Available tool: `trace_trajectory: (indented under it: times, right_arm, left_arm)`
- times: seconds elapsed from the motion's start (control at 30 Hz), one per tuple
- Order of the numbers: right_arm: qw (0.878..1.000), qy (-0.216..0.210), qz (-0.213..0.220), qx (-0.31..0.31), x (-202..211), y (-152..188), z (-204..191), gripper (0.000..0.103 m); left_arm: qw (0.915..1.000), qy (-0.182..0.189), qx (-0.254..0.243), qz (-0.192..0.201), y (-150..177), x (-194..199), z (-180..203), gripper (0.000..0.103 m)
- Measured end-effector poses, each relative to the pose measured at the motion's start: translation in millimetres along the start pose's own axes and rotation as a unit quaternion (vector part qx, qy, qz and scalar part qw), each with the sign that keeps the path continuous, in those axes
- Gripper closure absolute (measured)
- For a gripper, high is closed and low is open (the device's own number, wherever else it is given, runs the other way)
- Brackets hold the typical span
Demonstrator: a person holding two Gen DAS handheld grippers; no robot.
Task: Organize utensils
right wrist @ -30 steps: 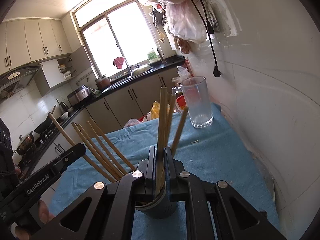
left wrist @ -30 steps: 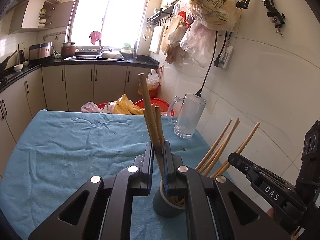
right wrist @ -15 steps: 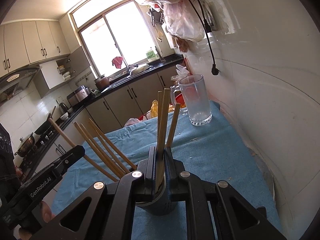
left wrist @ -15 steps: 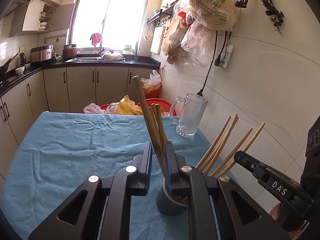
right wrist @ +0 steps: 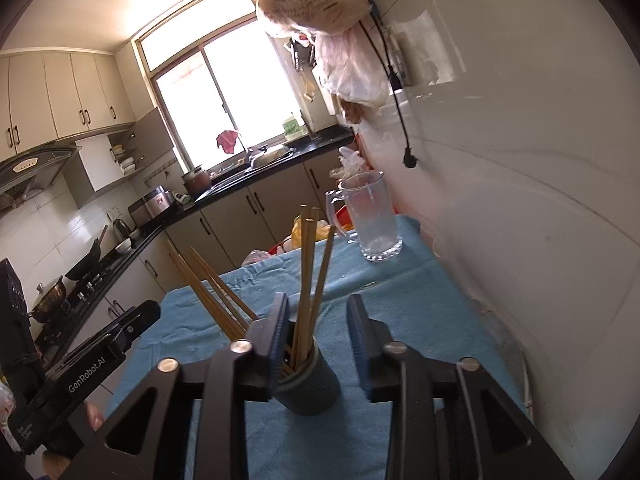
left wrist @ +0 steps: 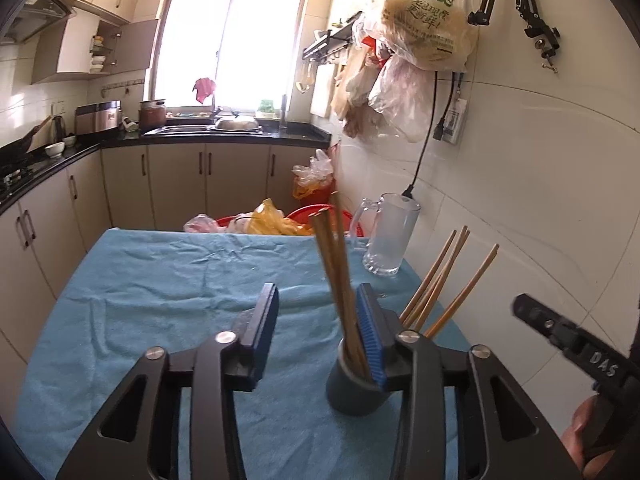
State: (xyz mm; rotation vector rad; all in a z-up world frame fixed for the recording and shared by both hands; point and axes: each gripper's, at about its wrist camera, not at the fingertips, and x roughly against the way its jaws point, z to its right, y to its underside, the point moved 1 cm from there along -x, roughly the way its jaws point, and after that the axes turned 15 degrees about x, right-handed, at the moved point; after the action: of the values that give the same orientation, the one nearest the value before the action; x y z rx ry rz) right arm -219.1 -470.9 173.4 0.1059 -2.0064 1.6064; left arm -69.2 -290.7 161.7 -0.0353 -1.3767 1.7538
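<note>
My left gripper gapes wide, holding nothing; the chopsticks stand in the grey holder against its right jaw. My right gripper is equally spread and empty, holder nearer its left jaw. Only its view shows the stove. A blue towel covers the table by the glass mug.
</note>
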Motion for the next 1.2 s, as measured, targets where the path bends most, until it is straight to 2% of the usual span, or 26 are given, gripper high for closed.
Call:
trace_trajectory:
  times: [0.07, 0.13, 0.2, 0.33, 0.53, 0.6, 0.7, 0.87, 1.2]
  right_arm:
    - [1.0, 0.011, 0.002, 0.007, 11, 4, -3, 0.052]
    - [0.999, 0.027, 0.0, 0.018, 23, 12, -9, 0.037]
    - [0.999, 0.041, -0.004, 0.034, 33, 21, -17, 0.028]
    - [0.993, 0.091, -0.02, 0.07, 52, 43, -35, 0.017]
    - [0.984, 0.148, -0.047, 0.083, 79, 85, -53, 0.014]
    - [0.981, 0.166, -0.049, 0.085, 86, 94, -60, 0.014]
    - [0.984, 0.152, -0.046, 0.079, 95, 105, -67, 0.012]
    - [0.981, 0.164, -0.046, 0.095, 96, 107, -76, 0.012]
    - [0.978, 0.161, -0.06, 0.115, 89, 113, -88, 0.012]
  left_arm:
    - [0.9998, -0.017, 0.0, 0.009, 8, 14, -7, 0.04]
    - [0.9996, -0.025, 0.003, 0.015, 16, 27, -14, 0.033]
    - [0.9988, -0.045, 0.004, 0.018, 25, 42, -24, 0.028]
    - [0.9964, -0.083, -0.002, 0.015, 48, 72, -41, 0.018]
    - [0.9891, -0.141, -0.042, 0.004, 94, 111, -60, 0.016]
    - [0.9889, -0.144, -0.038, -0.001, 103, 121, -65, 0.016]
    - [0.9892, -0.144, -0.028, -0.003, 111, 129, -72, 0.015]
    - [0.9893, -0.142, -0.025, -0.016, 117, 129, -76, 0.015]
    - [0.9896, -0.141, -0.02, -0.022, 119, 126, -78, 0.015]
